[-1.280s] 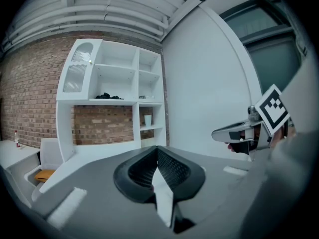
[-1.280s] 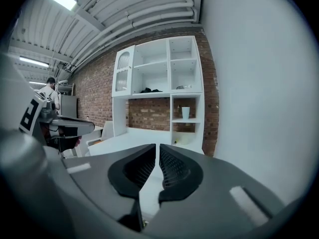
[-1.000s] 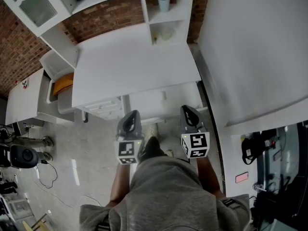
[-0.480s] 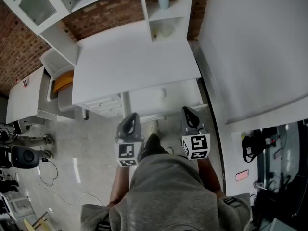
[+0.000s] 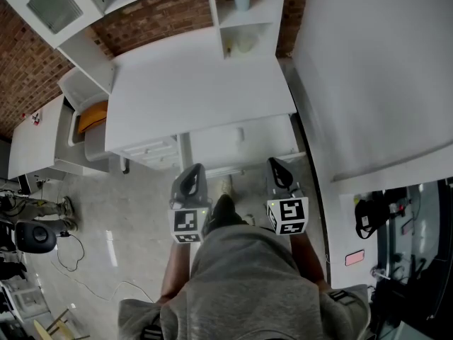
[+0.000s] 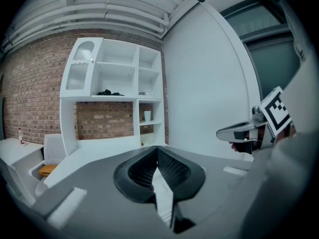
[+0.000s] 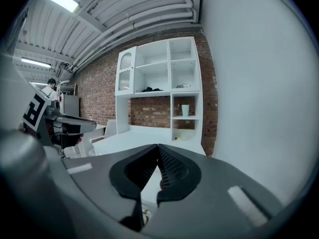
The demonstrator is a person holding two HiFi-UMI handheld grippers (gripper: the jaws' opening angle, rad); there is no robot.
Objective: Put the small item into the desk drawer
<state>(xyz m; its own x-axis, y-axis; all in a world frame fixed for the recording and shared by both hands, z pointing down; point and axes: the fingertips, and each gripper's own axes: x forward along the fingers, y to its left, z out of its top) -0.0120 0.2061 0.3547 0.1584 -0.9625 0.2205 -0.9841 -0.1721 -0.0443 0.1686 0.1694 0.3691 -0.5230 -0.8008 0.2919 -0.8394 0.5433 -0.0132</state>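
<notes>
So, how far along am I?

Barely started. Your left gripper [image 5: 190, 172] and right gripper [image 5: 279, 167] each have jaws pressed together on nothing, and the desk drawer [image 5: 239, 146] just ahead of them looks shut.

And the small item [image 7: 174, 138]?

Probably that yellowish speck on the surface [image 5: 191, 91], well ahead of both jaws, at the foot of the shelf unit [image 5: 248, 21]. Too small to tell you its long axis or heading
</notes>
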